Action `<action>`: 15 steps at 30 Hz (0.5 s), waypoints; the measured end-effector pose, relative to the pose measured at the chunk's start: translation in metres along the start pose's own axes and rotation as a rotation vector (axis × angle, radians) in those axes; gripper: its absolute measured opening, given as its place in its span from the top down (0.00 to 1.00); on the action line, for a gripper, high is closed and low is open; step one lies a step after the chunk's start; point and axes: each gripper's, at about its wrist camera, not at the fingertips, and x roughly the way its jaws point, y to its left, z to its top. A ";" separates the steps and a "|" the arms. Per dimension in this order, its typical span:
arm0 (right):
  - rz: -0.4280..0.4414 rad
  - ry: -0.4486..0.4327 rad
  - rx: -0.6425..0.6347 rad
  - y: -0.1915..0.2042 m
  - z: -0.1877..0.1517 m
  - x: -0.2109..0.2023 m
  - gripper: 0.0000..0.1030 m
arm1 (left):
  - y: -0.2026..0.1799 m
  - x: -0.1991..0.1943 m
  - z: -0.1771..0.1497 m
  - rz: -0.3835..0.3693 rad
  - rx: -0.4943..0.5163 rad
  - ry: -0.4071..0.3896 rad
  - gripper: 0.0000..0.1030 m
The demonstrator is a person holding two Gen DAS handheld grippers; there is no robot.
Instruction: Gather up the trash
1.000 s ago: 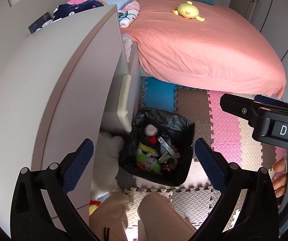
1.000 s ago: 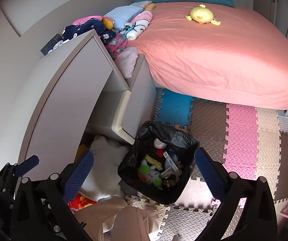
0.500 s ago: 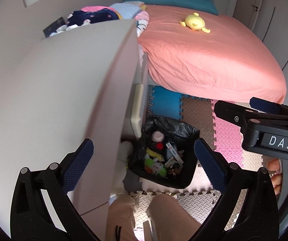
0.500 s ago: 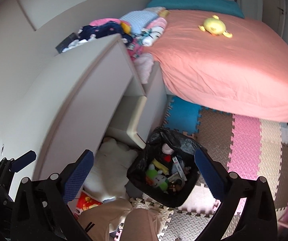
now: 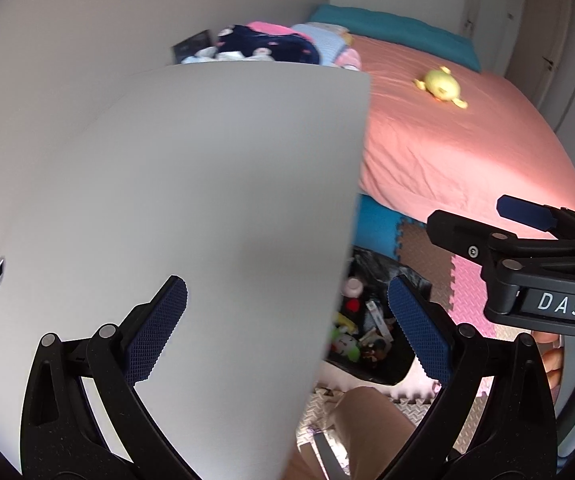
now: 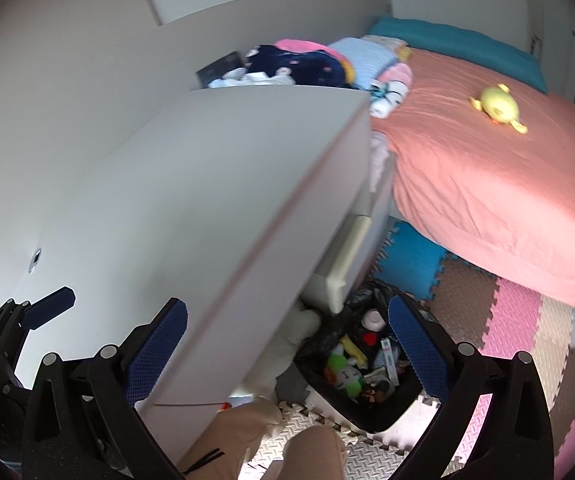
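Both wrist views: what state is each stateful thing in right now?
Left hand-held gripper: open, empty.
Right hand-held gripper: open, empty.
Trash bin: on the floor mats, black bag lining it, partly filled with trash.
Drawer: pulled out a little above the bin.
Yellow plush toy: lying on the pink bed.
Clothes pile: heaped behind the white cabinet.

Both grippers were wide open with nothing between the jaws. The left gripper [image 5: 287, 330] sat just left of the right gripper [image 6: 287, 346], and the person's knees [image 6: 313, 450] showed right below both.
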 end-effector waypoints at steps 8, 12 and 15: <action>0.051 0.014 -0.102 0.073 0.000 0.011 0.03 | 0.069 -0.022 -0.024 0.059 -0.091 -0.009 0.05; 0.094 0.022 -0.154 0.115 -0.007 0.014 0.03 | 0.109 -0.034 -0.044 0.103 -0.140 -0.004 0.05; 0.110 0.026 -0.209 0.150 -0.016 0.019 0.03 | 0.139 -0.041 -0.059 0.134 -0.185 0.000 0.05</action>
